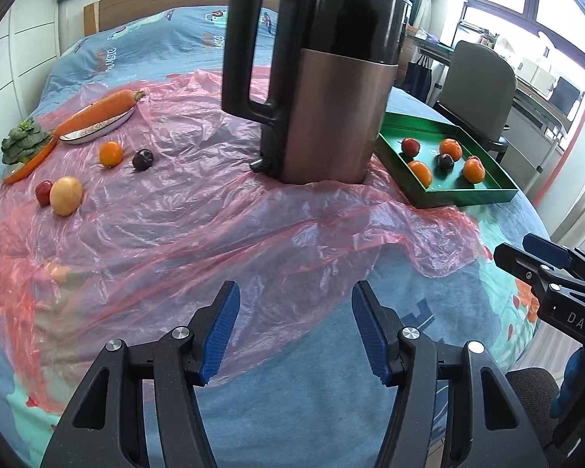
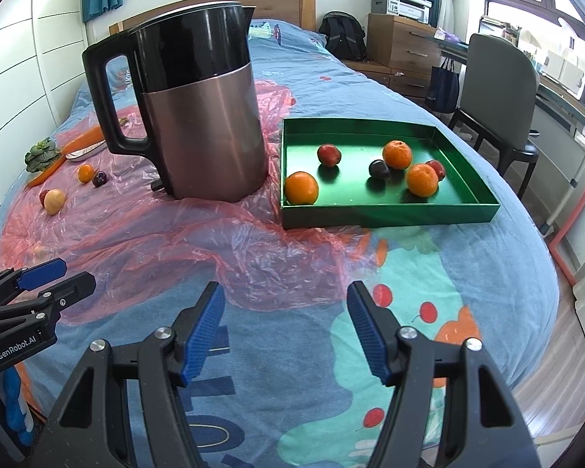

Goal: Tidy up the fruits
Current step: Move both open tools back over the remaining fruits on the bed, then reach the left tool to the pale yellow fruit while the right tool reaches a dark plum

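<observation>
Both grippers empty over the bed, fruit split between tray and plastic sheet.
Left gripper (image 1: 295,325) and right gripper (image 2: 286,327): jaws apart, nothing between them. Green tray (image 2: 390,216), right of centre, holds six fruits; orange (image 1: 110,153), plum (image 1: 142,159), yellow fruit (image 1: 66,195) lie at left on the sheet (image 1: 199,234), kettle (image 2: 202,117) between.

The right gripper (image 2: 284,327) hangs over the near edge of the bed (image 2: 468,265), jaws apart with nothing between them. The left gripper (image 2: 58,277) shows at the bed's left edge. A kettle (image 2: 199,117) stands upright on a pink plastic sheet (image 2: 199,241) mid-bed. Just right of it, a green tray (image 2: 390,214) holds three oranges, two red fruits and a dark plum (image 2: 379,169). Near the left edge lie a carrot (image 2: 84,136), leafy greens (image 2: 39,154) and four loose fruits.
</observation>
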### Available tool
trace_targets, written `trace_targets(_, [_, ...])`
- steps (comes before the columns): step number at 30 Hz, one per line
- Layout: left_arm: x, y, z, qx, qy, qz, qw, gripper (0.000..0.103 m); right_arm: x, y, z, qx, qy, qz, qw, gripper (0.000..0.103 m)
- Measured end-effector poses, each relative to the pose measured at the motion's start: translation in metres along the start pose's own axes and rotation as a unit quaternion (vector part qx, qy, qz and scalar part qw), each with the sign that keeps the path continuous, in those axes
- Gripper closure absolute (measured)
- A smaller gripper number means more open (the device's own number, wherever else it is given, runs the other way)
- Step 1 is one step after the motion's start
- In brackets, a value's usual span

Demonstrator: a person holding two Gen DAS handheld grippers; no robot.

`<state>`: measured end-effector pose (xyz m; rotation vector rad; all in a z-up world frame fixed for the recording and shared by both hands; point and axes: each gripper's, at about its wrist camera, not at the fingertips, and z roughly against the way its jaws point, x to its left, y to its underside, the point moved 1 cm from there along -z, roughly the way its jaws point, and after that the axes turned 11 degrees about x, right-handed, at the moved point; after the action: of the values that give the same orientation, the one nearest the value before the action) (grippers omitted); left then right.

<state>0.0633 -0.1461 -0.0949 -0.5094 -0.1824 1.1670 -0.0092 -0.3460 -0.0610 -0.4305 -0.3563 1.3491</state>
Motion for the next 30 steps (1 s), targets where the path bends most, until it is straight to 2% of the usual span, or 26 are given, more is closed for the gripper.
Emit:
trace_targets(12, [0.081, 0.021, 0.007, -0.026, -0.048, 0.070, 0.9961, 0.049, 0.079, 0.002, -0.011, 0.022, -0.023, 0.080, 0.996, 0.000])
trace_targets(21, [0.129, 0.036, 0.021, -0.076, -0.124, 0.106, 0.9836, 0.049, 0.144, 0.000, -0.029, 0.040, -0.057, 0.146, 0.987, 0.000])
trace_targets(26, [0.147, 0.037, 0.027, -0.096, -0.144, 0.124, 0.9770, 0.049, 0.174, -0.008, -0.033, 0.038, -0.075, 0.171, 0.982, 0.000])
trace_targets(30, [0.166, 0.032, 0.027, -0.101, -0.146, 0.148, 0.9729, 0.049, 0.201, -0.017, -0.038, 0.031, -0.084, 0.203, 0.975, 0.000])
